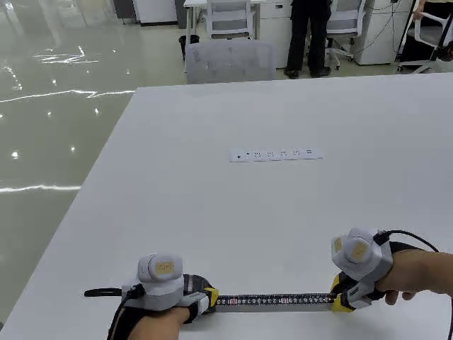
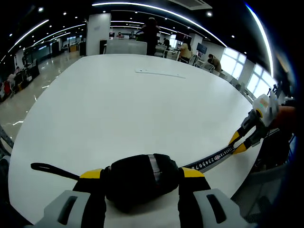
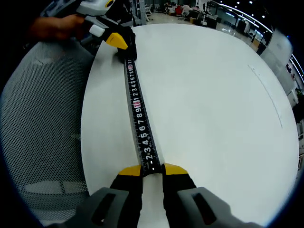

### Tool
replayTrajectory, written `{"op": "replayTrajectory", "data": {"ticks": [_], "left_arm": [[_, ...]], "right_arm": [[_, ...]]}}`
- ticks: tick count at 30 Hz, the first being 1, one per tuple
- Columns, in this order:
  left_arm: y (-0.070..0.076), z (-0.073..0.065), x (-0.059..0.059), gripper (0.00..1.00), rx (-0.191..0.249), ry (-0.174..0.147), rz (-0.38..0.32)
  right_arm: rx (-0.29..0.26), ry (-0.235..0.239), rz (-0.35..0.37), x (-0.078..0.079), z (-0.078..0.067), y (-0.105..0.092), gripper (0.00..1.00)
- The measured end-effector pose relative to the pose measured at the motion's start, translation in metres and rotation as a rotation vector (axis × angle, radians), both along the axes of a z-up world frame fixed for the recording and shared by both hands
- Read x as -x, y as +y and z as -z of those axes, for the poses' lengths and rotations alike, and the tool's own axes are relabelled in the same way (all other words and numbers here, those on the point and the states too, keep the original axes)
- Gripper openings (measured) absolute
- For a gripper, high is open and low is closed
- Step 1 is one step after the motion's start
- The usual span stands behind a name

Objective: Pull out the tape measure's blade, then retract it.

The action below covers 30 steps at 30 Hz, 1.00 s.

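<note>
Tape measure case (image 2: 137, 187) sits clamped in left claw (image 2: 142, 174), right claw (image 3: 152, 169) pinches its blade (image 3: 137, 109); power strip (image 1: 276, 154) lies well apart.

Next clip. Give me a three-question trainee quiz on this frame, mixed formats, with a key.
1. True or false: the right gripper is shut on the tip of the blade.
2. The left gripper holds: A) the tape measure case; B) a cup; C) nothing.
3. Fill in: between the two grippers the blade lies ___ along the table (extended or retracted).

Key: 1 true; 2 A; 3 extended.
</note>
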<state>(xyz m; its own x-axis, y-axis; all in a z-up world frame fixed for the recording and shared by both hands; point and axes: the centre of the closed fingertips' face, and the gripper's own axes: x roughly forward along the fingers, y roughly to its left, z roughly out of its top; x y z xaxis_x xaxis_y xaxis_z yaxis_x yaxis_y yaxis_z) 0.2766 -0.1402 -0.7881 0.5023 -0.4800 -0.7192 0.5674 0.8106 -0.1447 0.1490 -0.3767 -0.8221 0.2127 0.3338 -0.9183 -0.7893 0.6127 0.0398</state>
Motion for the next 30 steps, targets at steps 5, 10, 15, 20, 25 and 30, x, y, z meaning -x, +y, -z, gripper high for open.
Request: {"op": "replayTrajectory", "data": {"ticks": [5,10,15,20,25,30], "left_arm": [[0.000,0.000,0.000,0.58,-0.002,0.001,-0.004],[0.000,0.000,0.000,0.58,0.000,0.002,-0.008],[0.000,-0.001,0.001,0.58,0.001,0.003,-0.008],[0.000,-0.001,0.000,0.58,0.002,0.006,-0.008],[0.000,-0.001,0.000,0.58,0.003,0.005,-0.009],[0.000,-0.001,0.000,0.58,0.004,0.007,-0.005]], "right_arm": [[-0.002,-0.008,-0.007,-0.003,0.000,0.007,0.14],[-0.008,-0.006,-0.004,-0.005,0.000,0.007,0.14],[-0.011,-0.008,-0.001,-0.005,-0.001,0.010,0.14],[-0.014,-0.012,-0.002,-0.008,0.001,0.010,0.14],[-0.018,-0.013,0.001,-0.008,0.000,0.012,0.14],[-0.026,-0.013,0.002,-0.010,0.001,0.013,0.14]]}}
